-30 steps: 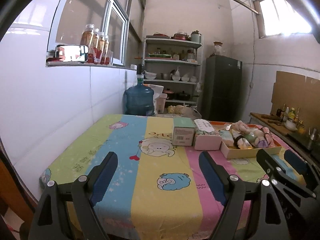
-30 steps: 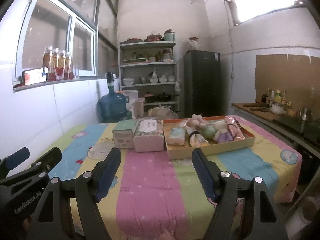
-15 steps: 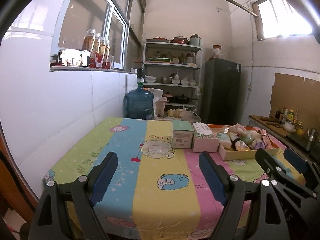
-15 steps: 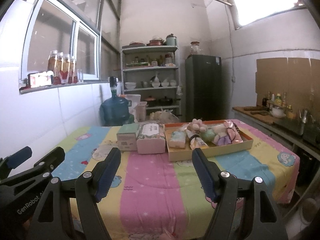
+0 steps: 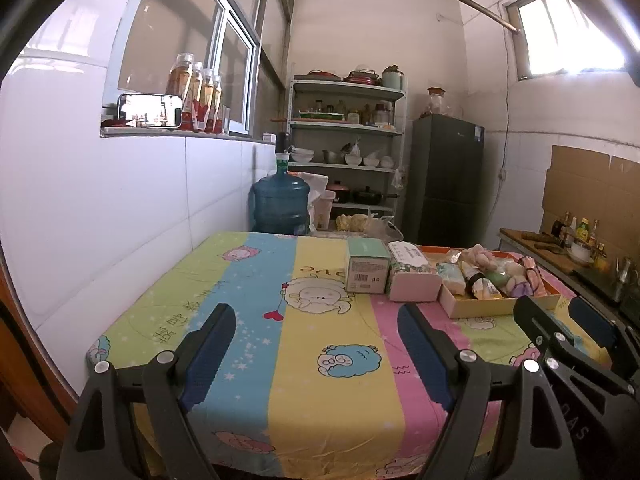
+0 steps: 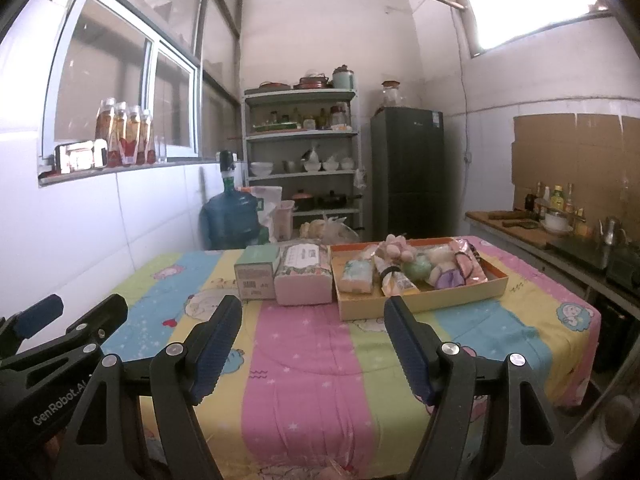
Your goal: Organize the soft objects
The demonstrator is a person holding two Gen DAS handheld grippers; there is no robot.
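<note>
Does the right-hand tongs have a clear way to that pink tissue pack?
Probably yes: the right tongs stand open, only bare tablecloth lies before the tissue pack, though they are not close yet.

- A table (image 6: 304, 360) under a cartoon-print cloth (image 5: 332, 344) stands against the wall on its left side.
- At the table's far edge a small carton (image 6: 256, 276) sits leftmost, a tissue pack (image 6: 304, 280) touching its right side.
- Right of the pack lies a shallow tray (image 6: 440, 300) holding soft toys and packets (image 6: 408, 266).
- Behind the table stand a water jug (image 6: 232, 220), a shelf rack (image 6: 304, 152) and, further right, a fridge (image 6: 408, 172).
- A counter (image 6: 520, 228) runs along the right wall.
</note>
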